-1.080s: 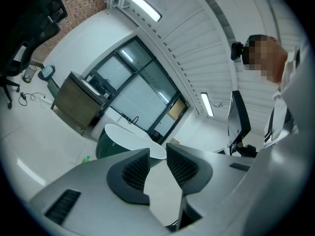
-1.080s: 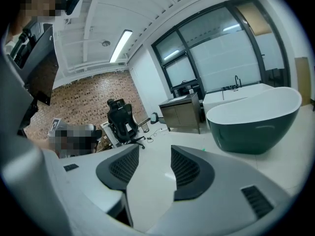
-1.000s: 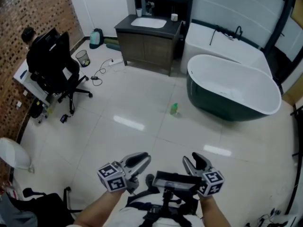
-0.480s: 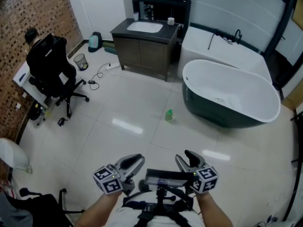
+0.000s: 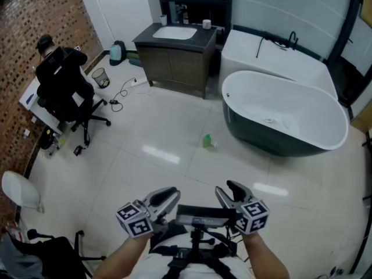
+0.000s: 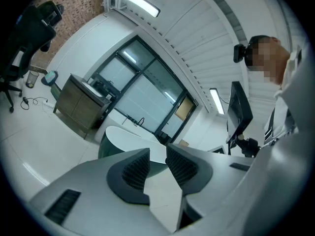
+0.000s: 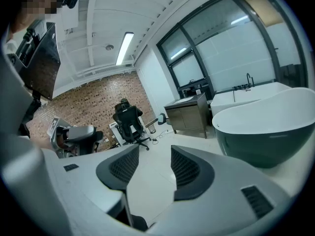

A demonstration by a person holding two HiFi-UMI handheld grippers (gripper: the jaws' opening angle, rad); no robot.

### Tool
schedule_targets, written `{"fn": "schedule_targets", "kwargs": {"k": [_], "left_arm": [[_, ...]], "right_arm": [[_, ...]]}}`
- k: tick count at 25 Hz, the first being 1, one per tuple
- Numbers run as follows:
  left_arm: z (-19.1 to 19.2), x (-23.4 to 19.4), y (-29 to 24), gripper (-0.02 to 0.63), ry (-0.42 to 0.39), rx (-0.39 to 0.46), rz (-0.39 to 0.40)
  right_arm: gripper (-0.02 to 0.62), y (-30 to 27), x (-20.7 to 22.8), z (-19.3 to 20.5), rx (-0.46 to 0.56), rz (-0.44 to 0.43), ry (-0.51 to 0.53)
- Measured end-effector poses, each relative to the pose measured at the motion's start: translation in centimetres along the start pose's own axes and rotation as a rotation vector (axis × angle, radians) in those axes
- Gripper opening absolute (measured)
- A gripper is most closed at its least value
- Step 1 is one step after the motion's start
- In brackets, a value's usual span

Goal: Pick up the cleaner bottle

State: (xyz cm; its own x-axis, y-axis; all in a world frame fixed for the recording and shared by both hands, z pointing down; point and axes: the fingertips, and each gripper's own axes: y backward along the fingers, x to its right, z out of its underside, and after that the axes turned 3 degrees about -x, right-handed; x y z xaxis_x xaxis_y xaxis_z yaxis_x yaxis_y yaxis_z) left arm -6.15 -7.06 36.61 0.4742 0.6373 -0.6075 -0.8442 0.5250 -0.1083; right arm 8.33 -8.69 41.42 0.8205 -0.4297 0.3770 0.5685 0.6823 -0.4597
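Observation:
The cleaner bottle (image 5: 207,140) is a small green bottle standing on the white tiled floor, just left of the dark freestanding bathtub (image 5: 285,112). It is far ahead of both grippers and shows in neither gripper view. My left gripper (image 5: 168,195) is held low at the bottom of the head view. In its own view the left gripper (image 6: 157,154) is shut with nothing in it. My right gripper (image 5: 231,190) is held beside it. In the right gripper view the right gripper (image 7: 155,154) stands open, with only floor showing between the pads.
A dark vanity cabinet (image 5: 174,51) with a sink stands at the back, and a white built-in tub (image 5: 273,54) lies behind the dark one. At the left a person sits in a black office chair (image 5: 64,86), near a bin (image 5: 100,74) and a floor cable (image 5: 122,92).
The head view has shifted: the bottle and the tub sit slightly lower and further left than a second ago. Both grippers keep the same pose in front of the body.

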Motion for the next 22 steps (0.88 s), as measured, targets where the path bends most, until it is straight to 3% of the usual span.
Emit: {"fn": "schedule_targets", "kwargs": {"k": [8,22], "left_arm": [[-0.8,-1.4,-0.2,0.097,-0.001,-0.013,-0.001],[-4.9,-7.0,0.8,0.097,-0.007,-0.045,0.060]], "right_arm": [[0.209,-1.4,-0.3,0.2,-0.014,-0.006,-0.010],[0.209,-5.6,-1.8,-2.1,0.019,0.086,-0.048]]}}
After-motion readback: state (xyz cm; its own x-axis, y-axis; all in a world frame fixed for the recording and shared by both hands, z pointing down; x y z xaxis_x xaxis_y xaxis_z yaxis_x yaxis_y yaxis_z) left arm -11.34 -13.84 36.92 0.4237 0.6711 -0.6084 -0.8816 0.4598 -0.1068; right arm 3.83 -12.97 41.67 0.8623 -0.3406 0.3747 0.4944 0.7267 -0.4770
